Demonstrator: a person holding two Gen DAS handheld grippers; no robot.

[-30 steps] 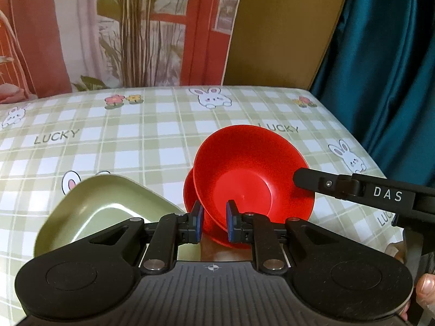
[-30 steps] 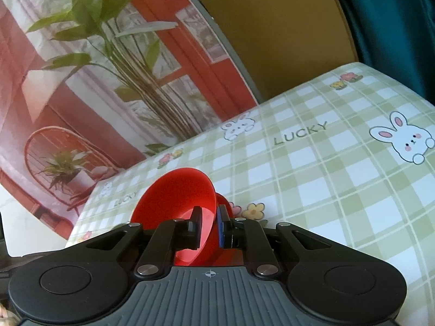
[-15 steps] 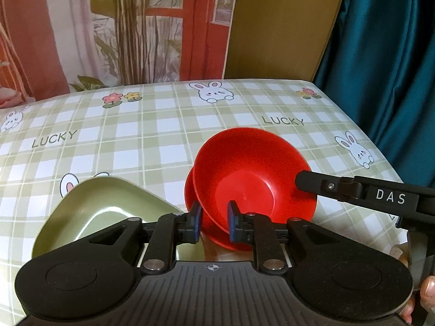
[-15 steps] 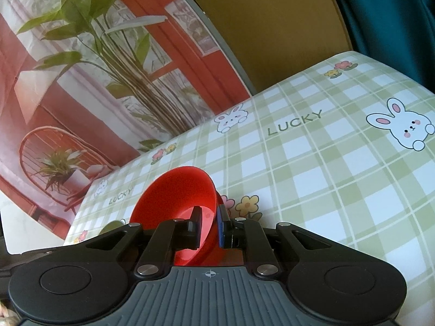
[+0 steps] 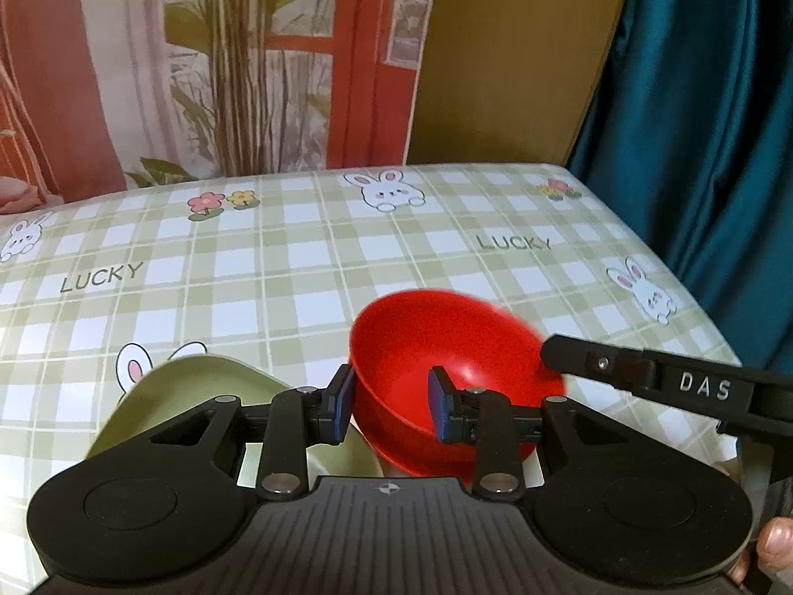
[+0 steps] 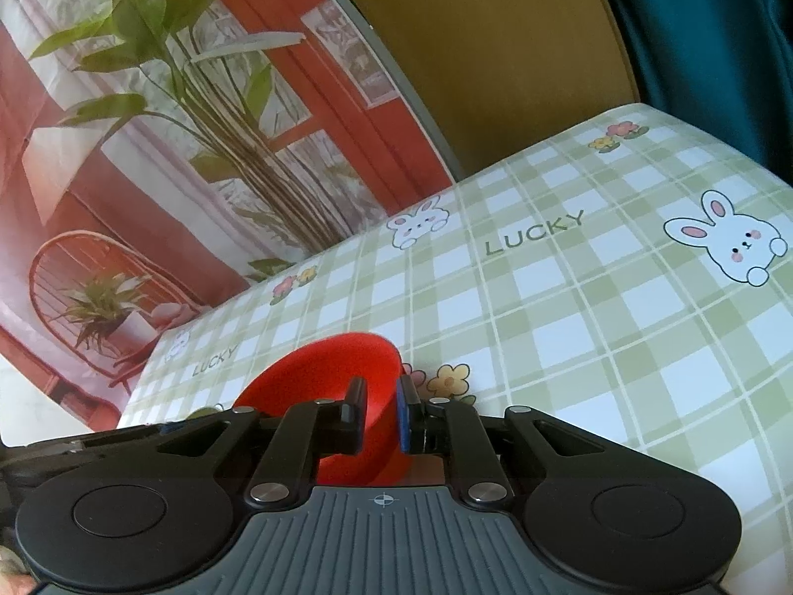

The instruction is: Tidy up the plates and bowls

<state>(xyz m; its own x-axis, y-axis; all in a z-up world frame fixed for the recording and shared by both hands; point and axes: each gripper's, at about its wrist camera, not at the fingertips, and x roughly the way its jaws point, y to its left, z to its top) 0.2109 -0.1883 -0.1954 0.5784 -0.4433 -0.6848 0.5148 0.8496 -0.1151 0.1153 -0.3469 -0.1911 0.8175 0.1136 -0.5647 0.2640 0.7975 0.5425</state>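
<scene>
A red bowl [image 5: 446,352] hangs tilted above the checked tablecloth, motion-blurred. My right gripper [image 6: 381,416] is shut on the bowl's right rim [image 6: 342,372]; its black arm [image 5: 659,386] reaches in from the right in the left wrist view. My left gripper [image 5: 391,411] is open, its blue pads either side of the bowl's near-left wall without clamping it. A pale green plate [image 5: 198,396] lies on the table at lower left, partly hidden behind my left gripper.
The table [image 5: 297,267] carries a green plaid cloth with rabbits and "LUCKY" print. A teal curtain [image 5: 694,99] hangs at the right, a printed backdrop [image 5: 198,49] and brown panel stand behind the far edge.
My left gripper has opened and let go of the red bowl's rim. The right gripper has lifted the bowl; the second red dish seen under it earlier is no longer visible.
</scene>
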